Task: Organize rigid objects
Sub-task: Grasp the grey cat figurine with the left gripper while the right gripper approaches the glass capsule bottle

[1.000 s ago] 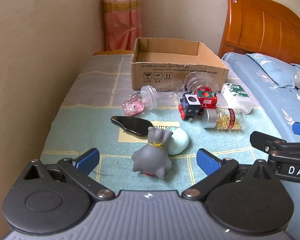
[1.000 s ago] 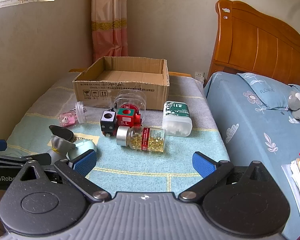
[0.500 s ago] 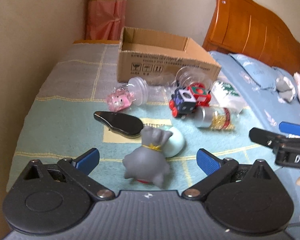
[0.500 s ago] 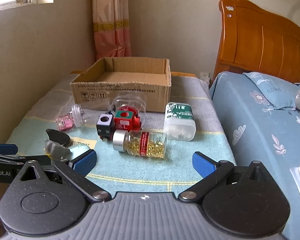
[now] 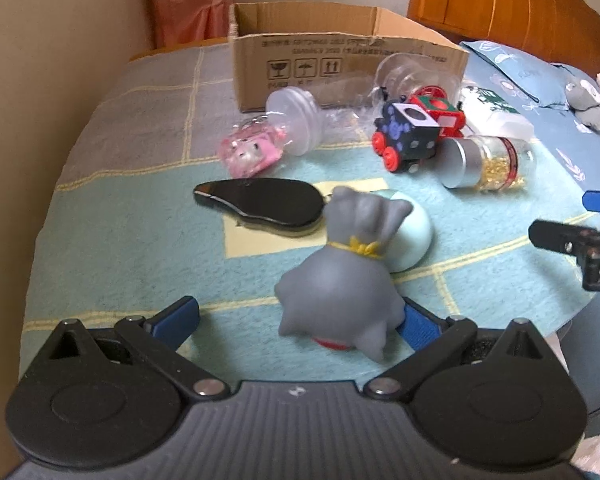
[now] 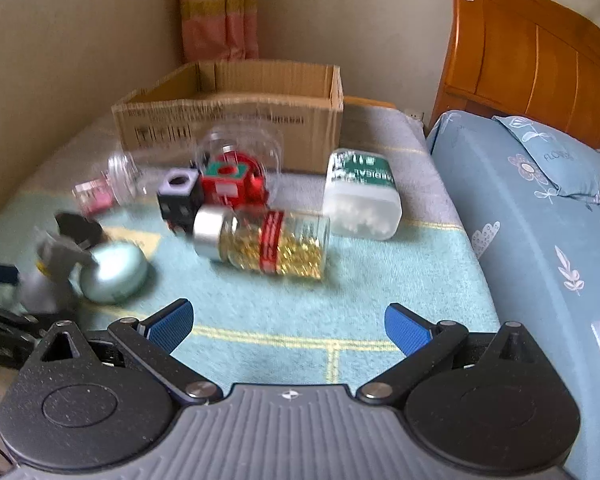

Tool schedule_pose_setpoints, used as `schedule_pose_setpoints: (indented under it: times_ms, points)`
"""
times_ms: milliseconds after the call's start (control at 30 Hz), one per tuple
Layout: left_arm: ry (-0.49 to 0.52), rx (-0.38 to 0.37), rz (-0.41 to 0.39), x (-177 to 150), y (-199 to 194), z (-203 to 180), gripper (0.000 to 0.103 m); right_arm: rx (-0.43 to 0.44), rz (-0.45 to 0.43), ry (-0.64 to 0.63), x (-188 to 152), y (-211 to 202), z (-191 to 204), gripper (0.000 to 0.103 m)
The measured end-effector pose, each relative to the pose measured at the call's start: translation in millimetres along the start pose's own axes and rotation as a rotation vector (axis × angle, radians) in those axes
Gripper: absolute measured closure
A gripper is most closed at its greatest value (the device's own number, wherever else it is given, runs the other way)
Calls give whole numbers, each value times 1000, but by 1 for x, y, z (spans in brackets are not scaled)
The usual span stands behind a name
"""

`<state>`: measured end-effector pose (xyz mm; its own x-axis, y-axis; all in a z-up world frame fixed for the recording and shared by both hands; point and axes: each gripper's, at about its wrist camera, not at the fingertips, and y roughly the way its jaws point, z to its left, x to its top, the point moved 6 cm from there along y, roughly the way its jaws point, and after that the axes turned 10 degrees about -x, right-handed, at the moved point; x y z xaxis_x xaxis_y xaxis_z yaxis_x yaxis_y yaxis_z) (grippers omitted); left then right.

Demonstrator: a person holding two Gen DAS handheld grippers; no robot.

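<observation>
Both tools gape wide; the grey figurine [image 5: 340, 292] hides part of the left tool's [image 5: 296, 320] right pad.

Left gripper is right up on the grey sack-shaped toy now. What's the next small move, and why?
Probably nudge the left gripper slightly right and forward, then close. Its jaws stand open, but the grey sack-shaped rubber toy sits off-centre, against the right blue pad, far from the left one. Centring first should keep it from being knocked into the pale green round case behind it.
</observation>
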<state>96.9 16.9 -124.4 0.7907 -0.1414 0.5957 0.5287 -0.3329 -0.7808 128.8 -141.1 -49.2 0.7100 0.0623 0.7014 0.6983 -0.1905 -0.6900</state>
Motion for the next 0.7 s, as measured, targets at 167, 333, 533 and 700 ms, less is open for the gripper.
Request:
schedule_pose_setpoints:
  times_ms: [167, 333, 533, 700]
  points:
    - [-3, 50, 3, -5, -8, 18, 1, 4, 4, -47, -7, 12, 2, 0]
    - [-3, 104, -1, -3, -13, 39, 1, -1, 30, -88, -15, 24, 10, 0]
    - [-18, 143, -11, 5, -12, 57, 1, 38, 48, -54, -17, 29, 8, 0]
    - [37, 71, -13, -5, -18, 45, 1, 60, 38, -36, -20, 30, 3, 0]
